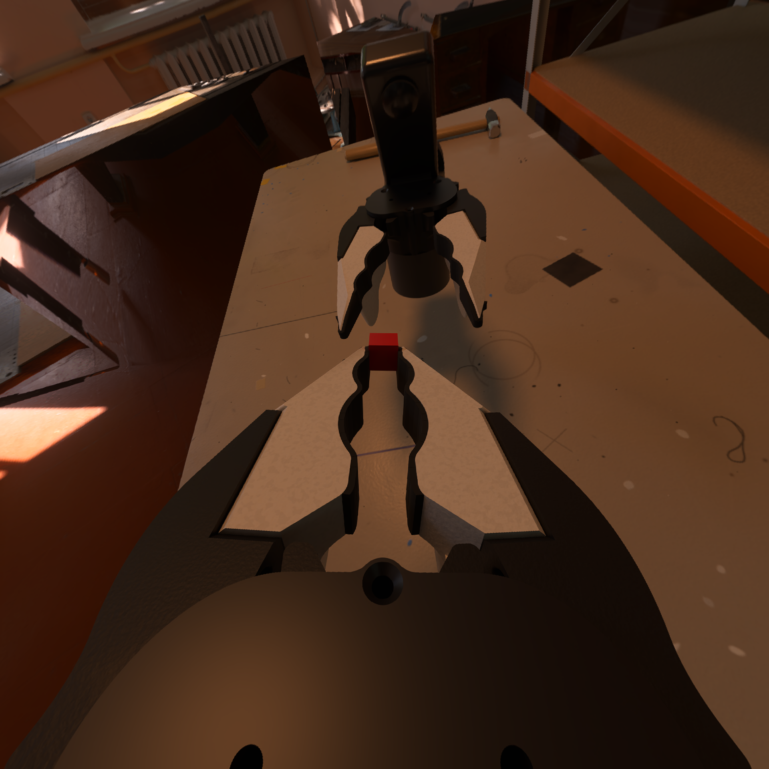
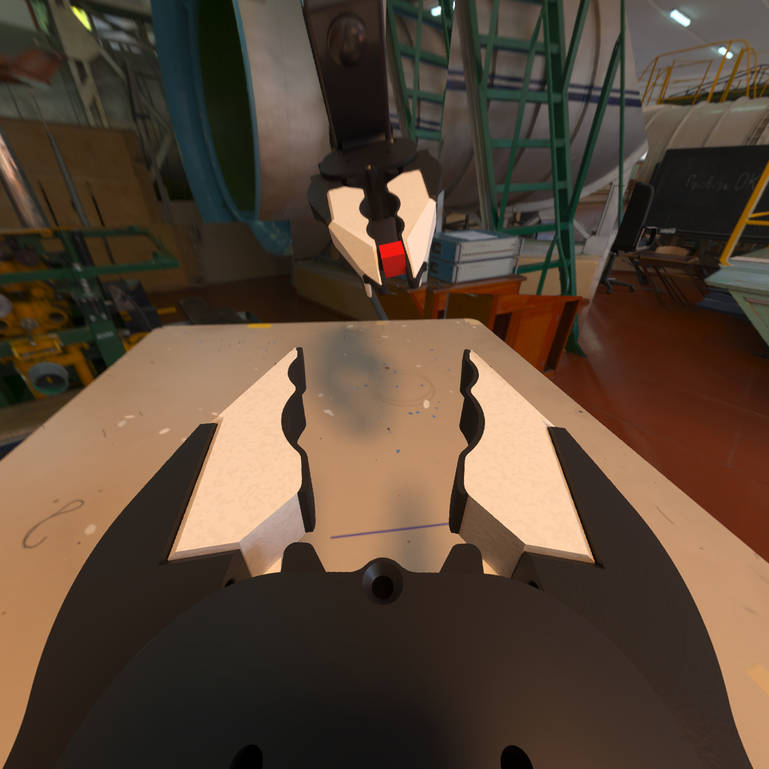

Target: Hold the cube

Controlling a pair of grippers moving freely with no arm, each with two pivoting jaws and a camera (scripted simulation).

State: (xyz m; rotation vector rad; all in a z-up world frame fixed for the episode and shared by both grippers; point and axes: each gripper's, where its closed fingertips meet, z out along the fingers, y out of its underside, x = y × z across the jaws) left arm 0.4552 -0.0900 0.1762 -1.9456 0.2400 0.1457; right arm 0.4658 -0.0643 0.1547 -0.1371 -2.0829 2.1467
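We see the table (image 2: 125,416) filling the lower frame, bare top all round. Our right gripper (image 2: 382,353) hangs over it spread wide, gripping nothing. In the upper centre our left gripper (image 2: 395,274) pinches the red cube (image 2: 392,259) at its fingertips — lifted clear of the table. The cube has no long axis. The left gripper has it; we'd judge the right isn't needed — plenty of room.
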